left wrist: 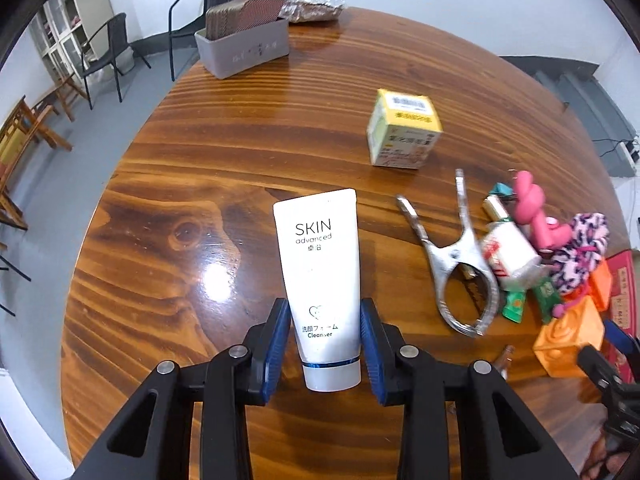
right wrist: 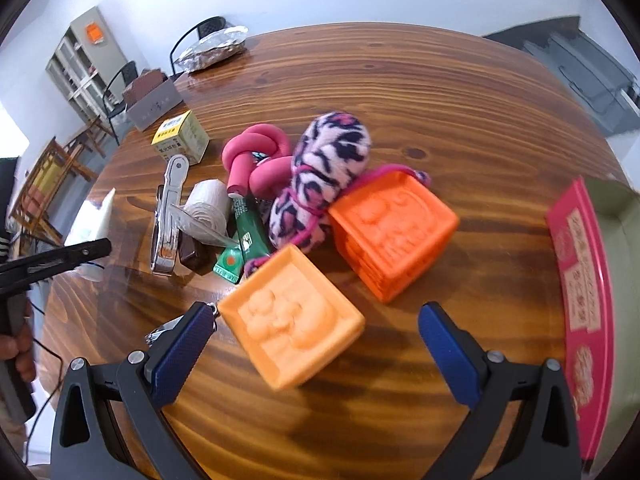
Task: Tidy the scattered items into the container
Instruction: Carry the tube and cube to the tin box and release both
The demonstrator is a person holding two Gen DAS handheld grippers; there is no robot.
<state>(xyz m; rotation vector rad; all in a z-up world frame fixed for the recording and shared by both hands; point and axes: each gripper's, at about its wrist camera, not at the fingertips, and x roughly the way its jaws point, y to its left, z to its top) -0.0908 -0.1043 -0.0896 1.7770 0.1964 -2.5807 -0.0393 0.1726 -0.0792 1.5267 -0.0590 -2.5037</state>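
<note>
My left gripper (left wrist: 326,344) is shut on a white cleanser tube (left wrist: 320,264), its blue pads pressing the tube's lower end near the cap. The tube points away over the wooden table (left wrist: 240,152). My right gripper (right wrist: 316,340) stands open low over the table. A light orange block (right wrist: 292,316) lies between and just ahead of its fingers, touching neither pad. Behind that block sit a darker orange block (right wrist: 396,236), a leopard-print plush (right wrist: 324,168) and a pink knotted toy (right wrist: 256,160). A green container (right wrist: 624,240) with a pink box (right wrist: 580,280) in it is at the right edge.
A yellow box (left wrist: 402,128), a metal clamp (left wrist: 460,256), a white roll (left wrist: 508,256) and green sachets (right wrist: 248,232) lie beside the toys. At the table's far corner stand a grey bin (left wrist: 244,50) of brown items and a foil bag (left wrist: 308,2). Chairs (left wrist: 108,52) stand beyond.
</note>
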